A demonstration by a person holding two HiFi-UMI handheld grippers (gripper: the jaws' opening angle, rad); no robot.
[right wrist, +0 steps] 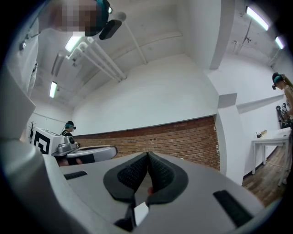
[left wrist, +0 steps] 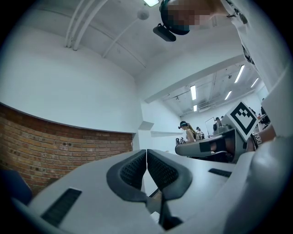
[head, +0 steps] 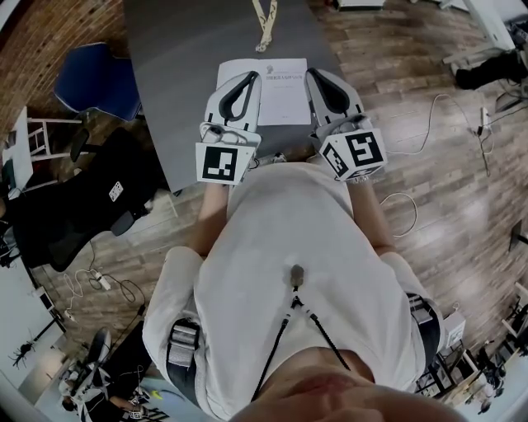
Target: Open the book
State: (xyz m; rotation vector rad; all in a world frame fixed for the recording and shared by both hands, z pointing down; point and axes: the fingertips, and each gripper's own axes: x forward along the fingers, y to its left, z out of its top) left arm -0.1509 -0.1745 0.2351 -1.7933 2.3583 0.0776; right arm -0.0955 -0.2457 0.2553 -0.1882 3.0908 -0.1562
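A closed book with a white cover (head: pixel 276 92) lies flat on the grey table (head: pixel 190 66), near its front edge. My left gripper (head: pixel 249 77) hovers over the book's left edge and my right gripper (head: pixel 317 75) over its right edge. Both point up and away, so neither gripper view shows the book, only walls and ceiling. The left gripper (left wrist: pixel 146 151) has its dark ribbed pads pressed together with nothing between them. The right gripper (right wrist: pixel 147 154) is shut the same way, empty. Each gripper view shows the other gripper's marker cube (left wrist: pixel 242 117) (right wrist: pixel 43 138).
A beige strap-like object (head: pixel 266 23) lies at the table's far end. A blue chair (head: pixel 95 78) and a black chair (head: pixel 78 206) stand left of the table. Cables (head: pixel 412 148) run over the wooden floor on the right. A brick wall (right wrist: pixel 183 137) faces the grippers.
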